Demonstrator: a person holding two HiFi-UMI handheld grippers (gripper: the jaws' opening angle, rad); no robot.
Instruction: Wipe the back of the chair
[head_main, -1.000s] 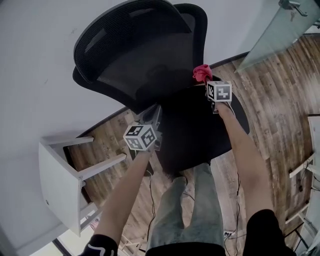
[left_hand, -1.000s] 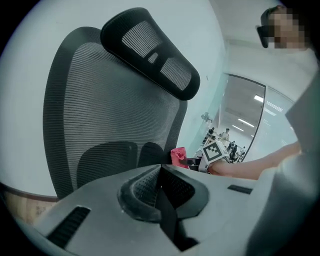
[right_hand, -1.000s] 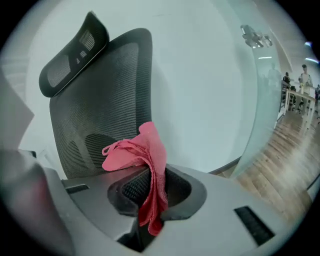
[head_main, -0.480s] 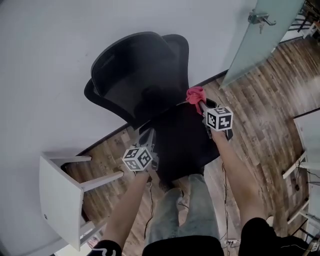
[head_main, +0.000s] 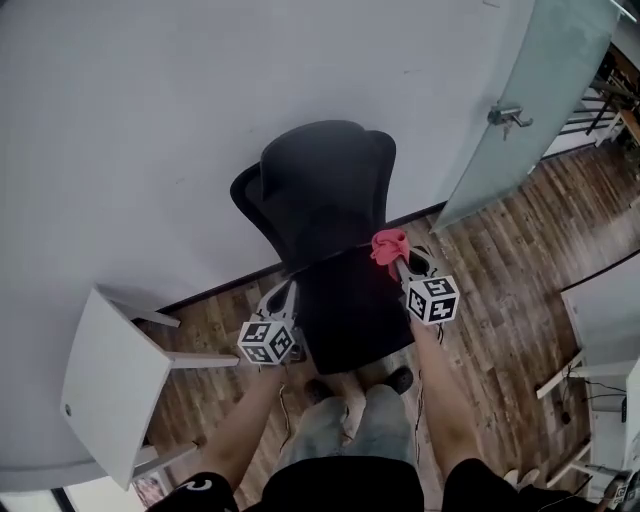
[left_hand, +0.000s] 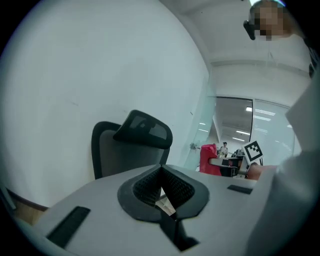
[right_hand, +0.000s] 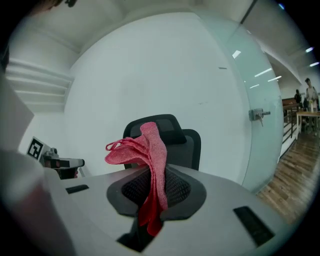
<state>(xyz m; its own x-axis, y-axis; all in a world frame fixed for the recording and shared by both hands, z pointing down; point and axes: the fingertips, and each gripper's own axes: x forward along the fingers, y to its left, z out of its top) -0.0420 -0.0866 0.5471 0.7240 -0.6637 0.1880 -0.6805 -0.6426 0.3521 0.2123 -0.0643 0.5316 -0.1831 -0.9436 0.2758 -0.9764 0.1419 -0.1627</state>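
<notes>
Chair (head_main: 325, 200) backs onto wall, seat toward person. Left claw (head_main: 283, 298) at seat's left edge. Right claw (head_main: 396, 262) at seat's right edge, cloth (head_main: 388, 245) nipped in it, near backrest. Surface (head_main: 105, 385) left of chair, glass door (head_main: 530, 110) right.

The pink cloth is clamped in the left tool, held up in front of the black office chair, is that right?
Not quite: the pink cloth is clamped in the right tool, not the left one, held up in front of the black office chair. The right gripper view shows it pinched between that tool's jaws.
</notes>
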